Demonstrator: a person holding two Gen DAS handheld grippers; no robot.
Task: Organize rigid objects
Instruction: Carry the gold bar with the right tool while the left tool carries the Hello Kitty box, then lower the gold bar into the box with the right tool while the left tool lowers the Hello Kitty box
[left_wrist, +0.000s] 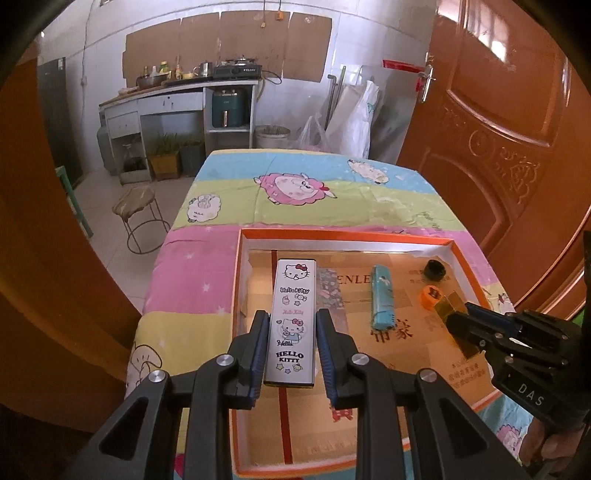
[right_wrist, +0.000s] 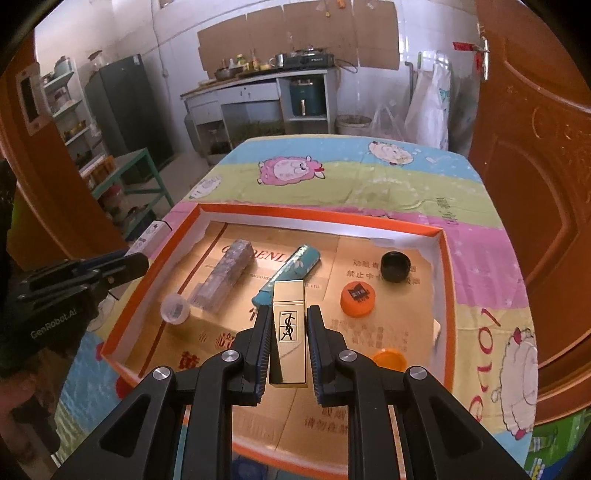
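The orange-rimmed tray (right_wrist: 445, 266) on the cartoon-sheep cloth (left_wrist: 314, 195) is the landmark here. Over the tray's left part, the left gripper (left_wrist: 291, 321) has its jaws pinching the long sides of a white Hello Kitty box (left_wrist: 293, 321), which points lengthways toward the tray's far wall. In the right wrist view a small clear-white cap (right_wrist: 175, 308) lies near the tray's left wall, with a clear patterned stick (right_wrist: 221, 278) just to its right. Toward the tray's middle lies a teal lighter (left_wrist: 382, 297), slanted. Over the tray's middle to right part, the right gripper (right_wrist: 288, 317) has its jaws drawn close, clamping the sides of a gold lipstick case (right_wrist: 289, 328). Right of that case an orange cap (right_wrist: 357, 295) with a dark label lies on the tray floor, a black cap (right_wrist: 396, 266) beyond it toward the far right corner, and another orange lid (right_wrist: 389, 360) near the tray's right wall, closer to the camera.
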